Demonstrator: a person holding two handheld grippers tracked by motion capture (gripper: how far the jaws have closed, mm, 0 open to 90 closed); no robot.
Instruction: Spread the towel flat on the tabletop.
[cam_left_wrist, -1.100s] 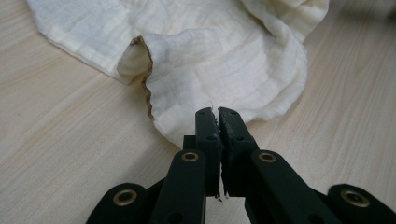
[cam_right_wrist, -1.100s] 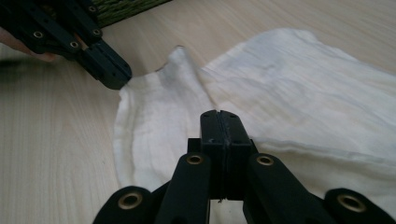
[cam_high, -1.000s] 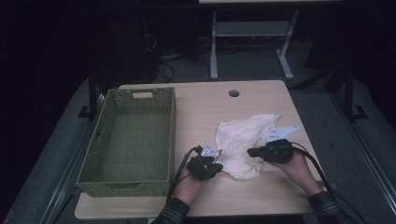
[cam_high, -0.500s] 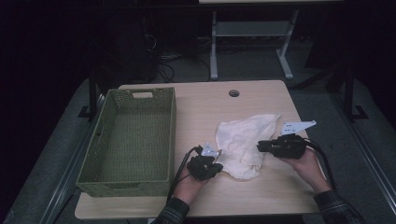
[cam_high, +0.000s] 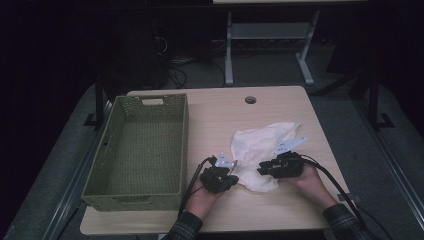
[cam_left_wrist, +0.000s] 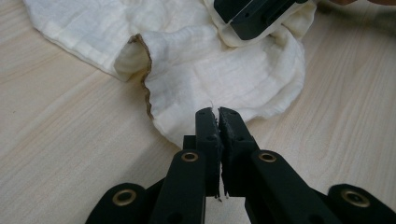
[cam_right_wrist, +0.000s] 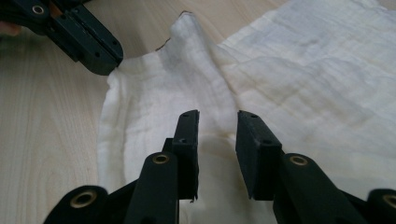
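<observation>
Rig look: black handheld grippers
Left gripper (cam_high: 231, 176) and right gripper (cam_high: 266, 169) showing brass-ringed screws, grey plates, black cables trailing; person wearing plaid sleeves (cam_high: 346, 221).

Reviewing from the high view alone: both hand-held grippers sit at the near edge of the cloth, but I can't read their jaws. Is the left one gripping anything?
Observer: Yes. In the left gripper view the left hand-held gripper is shut, its tips pinching the near hem of the cloth.
Operator: And the right one, is it clamped too?
Observer: No. In the right gripper view the right hand-held gripper is open, and its jaws have just been opening. The cloth lies beneath the gap between them and nothing presses on it.
</observation>
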